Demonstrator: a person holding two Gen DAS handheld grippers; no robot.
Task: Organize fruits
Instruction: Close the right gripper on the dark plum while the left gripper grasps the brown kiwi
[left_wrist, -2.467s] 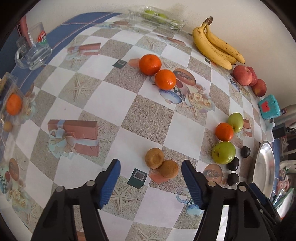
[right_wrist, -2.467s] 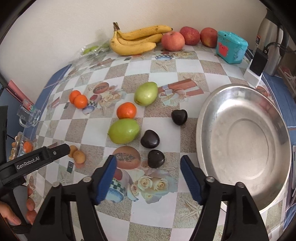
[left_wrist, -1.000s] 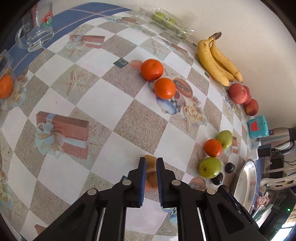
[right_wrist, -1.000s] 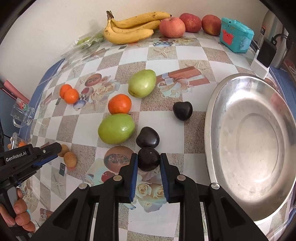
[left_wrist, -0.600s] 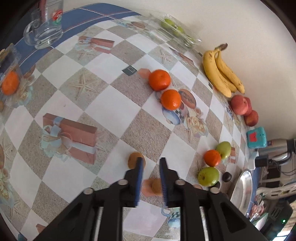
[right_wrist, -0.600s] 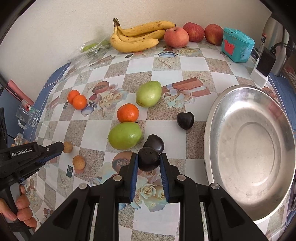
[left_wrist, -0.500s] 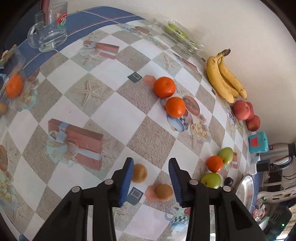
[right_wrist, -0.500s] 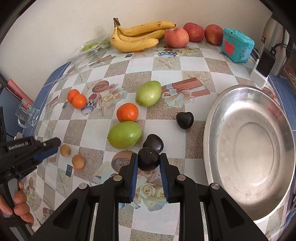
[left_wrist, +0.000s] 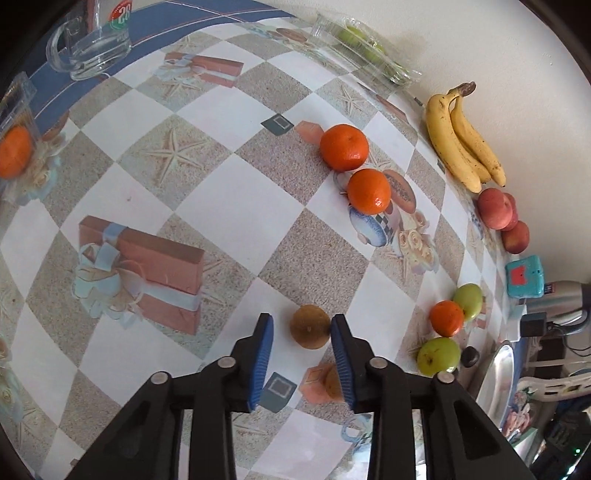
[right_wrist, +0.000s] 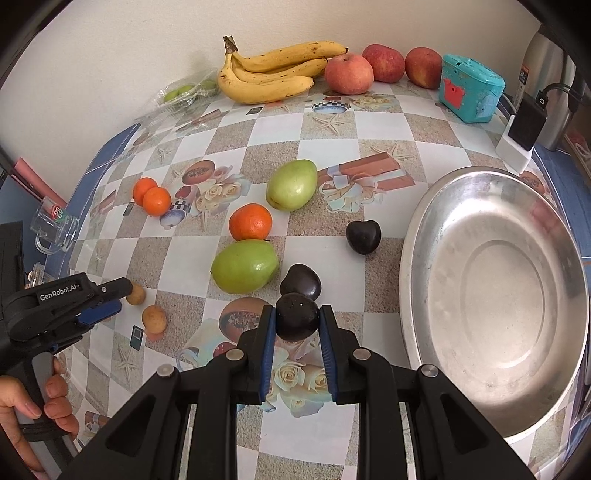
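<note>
Between the right gripper's (right_wrist: 297, 326) blue pads sits a dark plum (right_wrist: 297, 315), pinched on both sides, jaws nearly closed around it. Cannot tell if it is lifted clear of the tablecloth (right_wrist: 384, 136) or still touching. A second dark plum (right_wrist: 301, 282) lies just behind it, touching or nearly so. A third dark plum (right_wrist: 364, 236) sits further back, near the rim of the steel bowl (right_wrist: 413, 236), which is to the right of the gripper. Left of the plums: a green mango (right_wrist: 244, 269), an orange tangerine (right_wrist: 250, 221) just behind it, another green mango (right_wrist: 291, 184) behind that.

Left gripper (left_wrist: 301, 334): jaws partly open, holding nothing firmly. A small brown fruit (left_wrist: 309, 326) lies on the cloth between the fingertips; right pad (left_wrist: 341, 354) looks touching or just beside it, left pad (left_wrist: 262, 350) apart with a gap. A second small brown fruit (left_wrist: 332, 380) is partly hidden behind the right finger, lower down.

Further out in the left view: two tangerines (left_wrist: 356, 170) touching each other mid-table, bananas (left_wrist: 461, 140) against the wall, red apples (left_wrist: 498, 214) beside them, teal box (left_wrist: 524, 277) after that. Glass mug (left_wrist: 92, 44) at far left edge. Clear plastic tray (left_wrist: 365, 48) with green fruit at the back.
</note>
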